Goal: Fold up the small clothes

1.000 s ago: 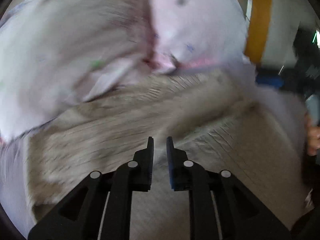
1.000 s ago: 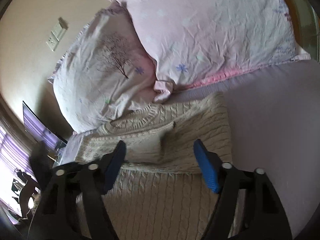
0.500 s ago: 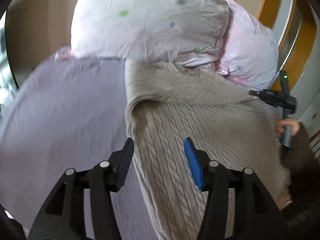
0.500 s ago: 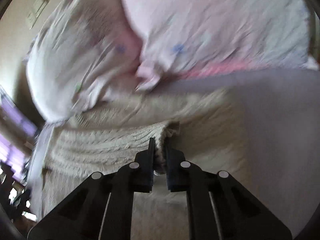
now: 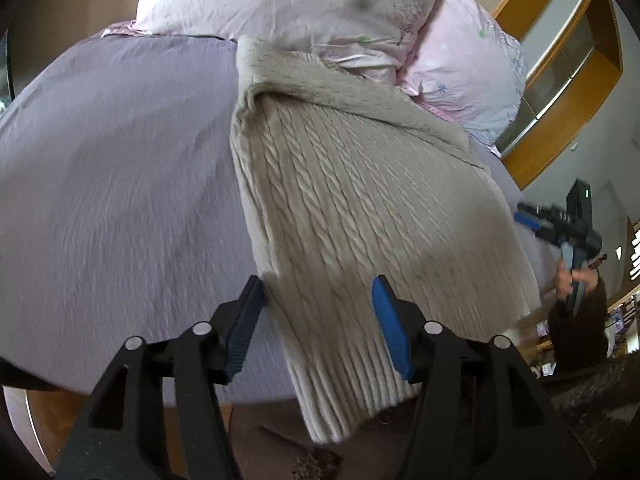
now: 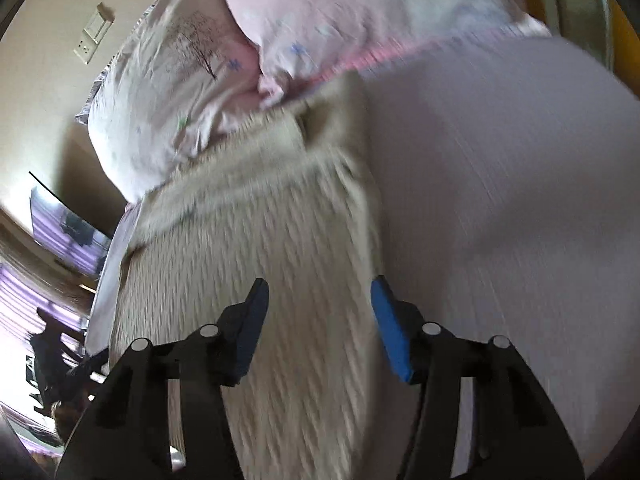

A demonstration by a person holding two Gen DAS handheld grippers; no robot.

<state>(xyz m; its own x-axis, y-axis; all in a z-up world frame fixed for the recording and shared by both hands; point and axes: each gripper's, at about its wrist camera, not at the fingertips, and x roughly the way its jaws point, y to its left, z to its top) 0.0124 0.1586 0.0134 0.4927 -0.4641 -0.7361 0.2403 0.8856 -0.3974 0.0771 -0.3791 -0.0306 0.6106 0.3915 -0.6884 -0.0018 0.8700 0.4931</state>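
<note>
Knitwear is the matter in hand: a cream cable-knit sweater (image 5: 352, 200) is lying lengthwise on the lilac-sheeted bed (image 5: 120, 184), its far end touching the pale pink floral pillows (image 5: 312, 8) and its ribbed hem drooping over the near edge of the mattress. Sleeves are looking already turned in across the top, so the piece is sitting as a long narrow panel. Left tongs (image 5: 318, 320) are hovering released above the hem end, gripping nothing; right tongs (image 6: 318, 320) are likewise spread and empty over the sweater's right edge, though that view is blurred. Judging by the thick knit, the garment is probably soft, floppy and fairly weighty, stretching rather than sliding. Taking hold at the two hem corners, pinching through both layers, seems the best bet for carrying the hem toward the pillows.
</note>
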